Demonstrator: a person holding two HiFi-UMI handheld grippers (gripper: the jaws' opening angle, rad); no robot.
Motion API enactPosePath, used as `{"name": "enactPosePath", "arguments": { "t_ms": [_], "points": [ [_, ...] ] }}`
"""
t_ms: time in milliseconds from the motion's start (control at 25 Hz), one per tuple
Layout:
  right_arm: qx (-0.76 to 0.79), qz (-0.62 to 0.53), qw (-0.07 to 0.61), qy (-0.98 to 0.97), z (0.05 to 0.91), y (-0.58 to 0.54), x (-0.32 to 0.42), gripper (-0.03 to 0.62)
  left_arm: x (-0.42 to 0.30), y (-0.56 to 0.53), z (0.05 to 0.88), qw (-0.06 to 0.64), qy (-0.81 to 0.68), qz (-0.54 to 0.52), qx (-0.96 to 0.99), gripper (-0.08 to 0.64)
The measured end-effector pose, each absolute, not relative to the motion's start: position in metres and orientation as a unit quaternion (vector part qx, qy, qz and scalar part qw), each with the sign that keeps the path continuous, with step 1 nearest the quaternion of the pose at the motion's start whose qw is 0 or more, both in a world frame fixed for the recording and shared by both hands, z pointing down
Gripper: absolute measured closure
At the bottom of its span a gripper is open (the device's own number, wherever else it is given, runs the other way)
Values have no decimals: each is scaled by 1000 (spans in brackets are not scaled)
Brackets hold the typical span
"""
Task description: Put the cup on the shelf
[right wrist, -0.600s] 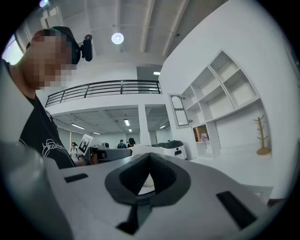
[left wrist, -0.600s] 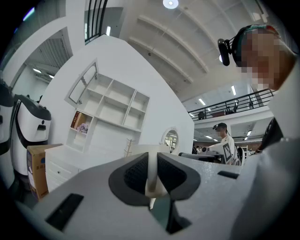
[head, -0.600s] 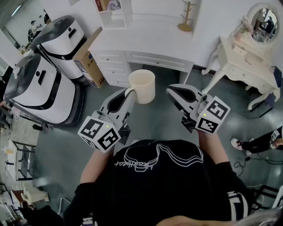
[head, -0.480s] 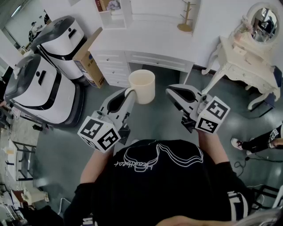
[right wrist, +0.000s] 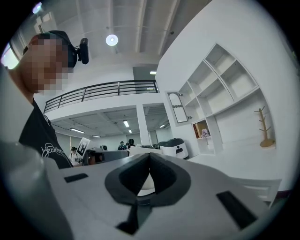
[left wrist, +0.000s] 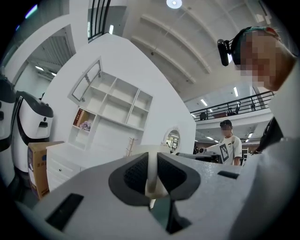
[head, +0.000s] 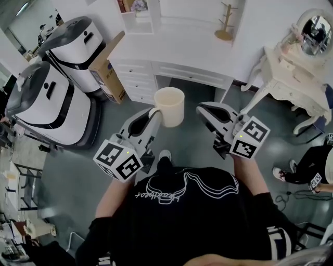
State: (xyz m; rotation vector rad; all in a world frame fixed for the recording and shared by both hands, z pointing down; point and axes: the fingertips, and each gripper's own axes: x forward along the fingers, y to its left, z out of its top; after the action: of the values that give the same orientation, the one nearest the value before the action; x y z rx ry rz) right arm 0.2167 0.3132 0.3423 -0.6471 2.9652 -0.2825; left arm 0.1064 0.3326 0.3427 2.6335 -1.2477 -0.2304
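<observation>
A person in a black T-shirt (head: 187,218) stands on a grey floor, a gripper in each hand. The left gripper (head: 154,112) is clamped on the handle (left wrist: 151,171) of a cream cup (head: 169,105), which is carried upright in the air, mouth up, in front of the person's chest. The right gripper (head: 201,108), just beside the cup but apart from it, has its jaws pressed together on nothing. Ahead stands a white desk with drawers (head: 171,57), the open white shelf unit (head: 139,15) rising from its back edge and a wooden mug tree (head: 225,23) on its top. A cardboard box (head: 106,67) and 2 white machines (head: 47,98) stand to the left, a white dressing table (head: 291,78) to the right
</observation>
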Motion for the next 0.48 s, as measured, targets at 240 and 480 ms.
{"name": "enactPosePath", "arguments": {
  "t_ms": [240,480],
  "points": [
    [-212,-110,41,970,355,273,194,586,83,291,354,124,-424,-82,893,512],
    [-222,-127,42,966,365,206,164,586,49,223,365,136,-425,-75,892,512]
  ]
}}
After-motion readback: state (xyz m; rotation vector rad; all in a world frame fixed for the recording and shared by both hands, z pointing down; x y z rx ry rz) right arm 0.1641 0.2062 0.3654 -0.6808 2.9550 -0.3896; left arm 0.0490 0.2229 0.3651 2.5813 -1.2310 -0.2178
